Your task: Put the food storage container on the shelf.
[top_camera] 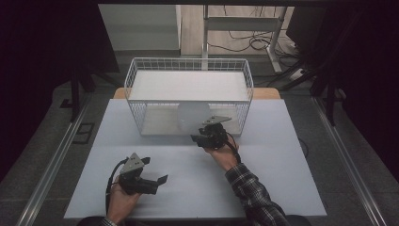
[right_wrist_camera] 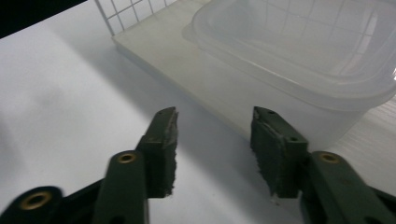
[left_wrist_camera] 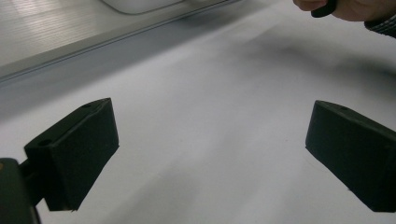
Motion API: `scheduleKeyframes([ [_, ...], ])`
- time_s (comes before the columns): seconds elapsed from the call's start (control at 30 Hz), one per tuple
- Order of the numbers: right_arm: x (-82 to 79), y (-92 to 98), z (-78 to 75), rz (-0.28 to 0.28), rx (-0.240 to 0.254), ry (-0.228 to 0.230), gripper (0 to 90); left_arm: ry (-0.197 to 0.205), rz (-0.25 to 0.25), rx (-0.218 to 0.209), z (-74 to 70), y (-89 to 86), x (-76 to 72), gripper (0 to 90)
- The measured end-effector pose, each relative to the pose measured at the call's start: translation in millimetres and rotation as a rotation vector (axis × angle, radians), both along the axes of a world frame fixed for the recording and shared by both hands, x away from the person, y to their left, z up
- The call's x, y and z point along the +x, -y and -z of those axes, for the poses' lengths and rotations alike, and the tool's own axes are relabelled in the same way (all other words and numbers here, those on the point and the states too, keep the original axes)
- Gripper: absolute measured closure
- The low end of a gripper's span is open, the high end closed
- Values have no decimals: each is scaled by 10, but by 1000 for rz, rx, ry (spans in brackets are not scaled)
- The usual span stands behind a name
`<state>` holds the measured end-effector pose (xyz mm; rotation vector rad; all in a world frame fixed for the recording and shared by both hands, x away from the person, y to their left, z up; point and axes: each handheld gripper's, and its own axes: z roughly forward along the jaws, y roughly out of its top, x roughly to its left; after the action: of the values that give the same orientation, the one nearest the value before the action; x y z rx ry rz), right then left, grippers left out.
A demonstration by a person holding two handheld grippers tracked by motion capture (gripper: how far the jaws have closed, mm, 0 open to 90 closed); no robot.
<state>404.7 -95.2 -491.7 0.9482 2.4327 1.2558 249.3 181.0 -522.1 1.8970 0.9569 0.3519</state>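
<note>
A translucent plastic container [top_camera: 192, 115] sits on the lower board of a white wire basket [top_camera: 188, 63] whose front side is open. In the right gripper view the container [right_wrist_camera: 299, 51] lies just beyond the jaws, up and to the right, on the basket's base board [right_wrist_camera: 187, 70]. My right gripper [top_camera: 200, 136] is open at the basket's front edge; nothing lies between its jaws [right_wrist_camera: 215, 135]. My left gripper [top_camera: 155, 170] hovers low over the white table [top_camera: 263, 179] at the near left, wide open and holding nothing [left_wrist_camera: 210, 140].
The basket has a flat white upper shelf [top_camera: 188, 84] above the container. The person's right hand [left_wrist_camera: 355, 7] appears at the top right of the left gripper view. Beyond the table are floor cables [top_camera: 249, 42] and table legs.
</note>
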Motion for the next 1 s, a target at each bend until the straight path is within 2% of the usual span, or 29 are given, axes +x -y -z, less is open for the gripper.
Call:
scheduleKeyframes([
  [0.4,-97,18,-70,-25,-6,5,278,-3,5,3,4,4,5,20],
  [0.67,-158,4,-65,-69,-9,1,136,4,2,-3,-1,0,3,21],
  [1.0,-222,43,-76,-66,-19,1,46,6,2,-2,-5,0,0,21],
])
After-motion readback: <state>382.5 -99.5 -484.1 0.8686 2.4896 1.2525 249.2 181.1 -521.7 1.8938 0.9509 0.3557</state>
